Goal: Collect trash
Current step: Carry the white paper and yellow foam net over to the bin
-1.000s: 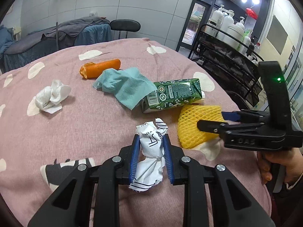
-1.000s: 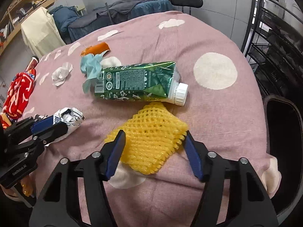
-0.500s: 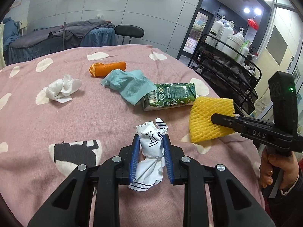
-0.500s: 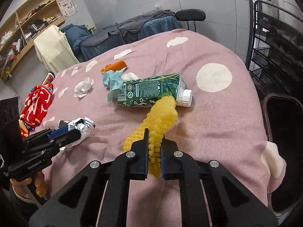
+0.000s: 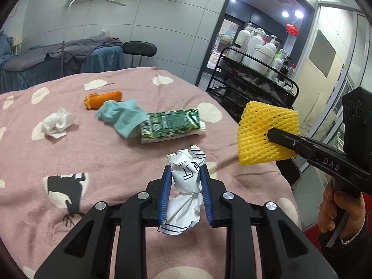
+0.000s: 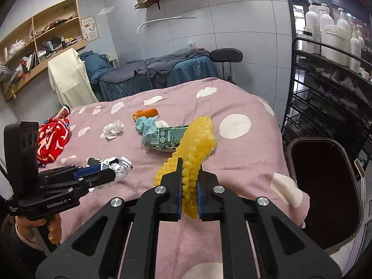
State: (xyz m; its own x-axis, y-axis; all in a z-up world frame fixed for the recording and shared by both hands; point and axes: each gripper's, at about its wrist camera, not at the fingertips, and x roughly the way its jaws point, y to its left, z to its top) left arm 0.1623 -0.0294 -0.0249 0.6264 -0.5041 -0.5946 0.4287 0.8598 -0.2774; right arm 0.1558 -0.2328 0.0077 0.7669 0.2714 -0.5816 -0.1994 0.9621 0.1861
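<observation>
Two claws each hold a piece of trash above a bed covered in a pink spotted blanket. The left claw is clenched on a crumpled white wrapper with dark print. The right claw is clenched on a yellow foam net, lifted clear of the blanket.

From the left wrist view, the net appears as a broad, flat mesh square held up at the right. From the right wrist view it is edge-on, a narrow strip rising between the fingers.

On the blanket lie a green carton on its side, a teal cloth draped against its end, an orange wrapper just behind the cloth, and a crumpled white tissue further left.

Only the right wrist view shows a dark bin standing beside the bed at the right, and a red patterned bag at the blanket's left edge.
</observation>
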